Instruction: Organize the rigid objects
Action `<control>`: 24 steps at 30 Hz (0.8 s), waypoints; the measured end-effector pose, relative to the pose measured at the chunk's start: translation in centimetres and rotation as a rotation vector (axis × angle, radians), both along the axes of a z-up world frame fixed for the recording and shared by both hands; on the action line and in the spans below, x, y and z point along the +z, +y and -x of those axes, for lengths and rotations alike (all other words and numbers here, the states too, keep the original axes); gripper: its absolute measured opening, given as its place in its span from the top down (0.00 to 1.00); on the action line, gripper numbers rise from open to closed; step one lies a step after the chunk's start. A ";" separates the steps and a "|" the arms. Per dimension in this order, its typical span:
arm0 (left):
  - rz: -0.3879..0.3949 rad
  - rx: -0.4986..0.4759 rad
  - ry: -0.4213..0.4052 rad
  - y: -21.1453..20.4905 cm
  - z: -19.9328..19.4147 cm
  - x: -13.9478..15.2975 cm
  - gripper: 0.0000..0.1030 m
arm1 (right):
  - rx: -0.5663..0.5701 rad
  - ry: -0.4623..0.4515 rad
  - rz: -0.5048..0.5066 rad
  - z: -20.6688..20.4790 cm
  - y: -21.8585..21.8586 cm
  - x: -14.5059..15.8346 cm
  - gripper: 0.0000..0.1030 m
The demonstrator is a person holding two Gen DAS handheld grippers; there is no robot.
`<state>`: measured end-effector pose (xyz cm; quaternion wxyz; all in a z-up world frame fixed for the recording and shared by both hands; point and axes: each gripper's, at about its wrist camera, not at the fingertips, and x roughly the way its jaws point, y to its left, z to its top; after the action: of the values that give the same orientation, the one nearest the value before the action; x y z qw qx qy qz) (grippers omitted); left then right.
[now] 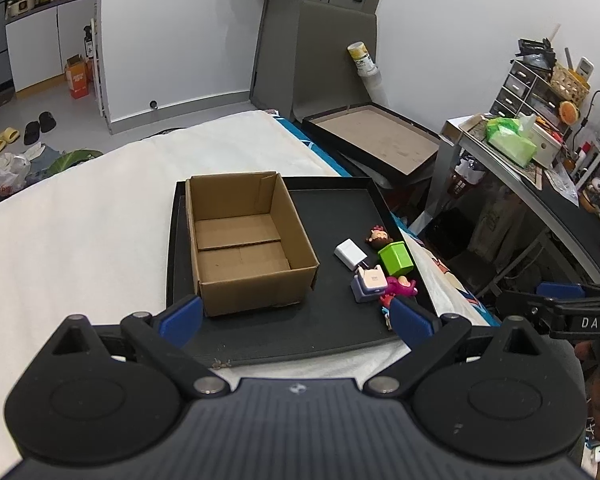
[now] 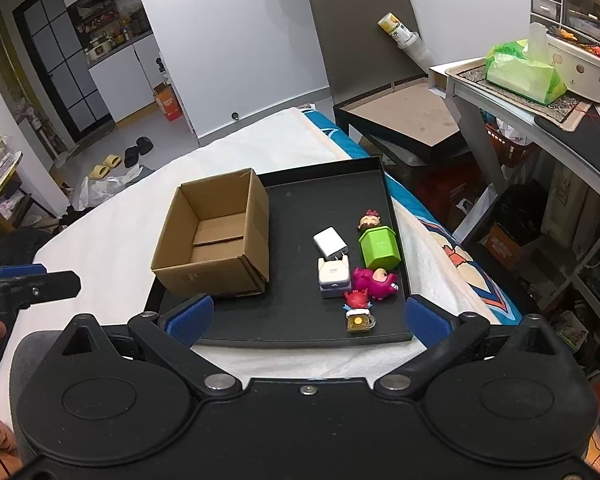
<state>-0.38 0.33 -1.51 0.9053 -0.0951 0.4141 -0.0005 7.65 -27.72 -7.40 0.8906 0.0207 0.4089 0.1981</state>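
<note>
An open, empty cardboard box (image 1: 244,244) (image 2: 216,240) stands on the left of a black tray (image 1: 340,216) (image 2: 296,208). On the tray's right lie a white charger (image 2: 330,242), a green hexagonal box (image 2: 380,247), a small doll head (image 2: 369,220), a white-and-lilac box (image 2: 333,276), a magenta figure (image 2: 376,282) and a red figure with a beer mug (image 2: 358,314). My left gripper (image 1: 296,320) is open and empty over the tray's near edge. My right gripper (image 2: 308,316) is open and empty, just short of the mug figure.
The tray rests on a white-covered bed (image 1: 80,220). To the right stand a desk (image 2: 520,96) with a green tissue pack (image 2: 520,70), and a black-framed board (image 1: 376,140) leaning by the wall. Shoes and bags lie on the floor at far left.
</note>
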 end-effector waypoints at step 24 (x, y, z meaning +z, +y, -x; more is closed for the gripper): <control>0.048 0.051 0.106 3.0 -5.8 -5.0 0.06 | -0.070 0.115 0.011 -5.4 -0.9 -3.7 0.14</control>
<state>5.43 3.33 -6.52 0.8793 -0.1271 0.4586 0.0176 13.10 -28.61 -11.10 0.8722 0.0412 0.4593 0.1629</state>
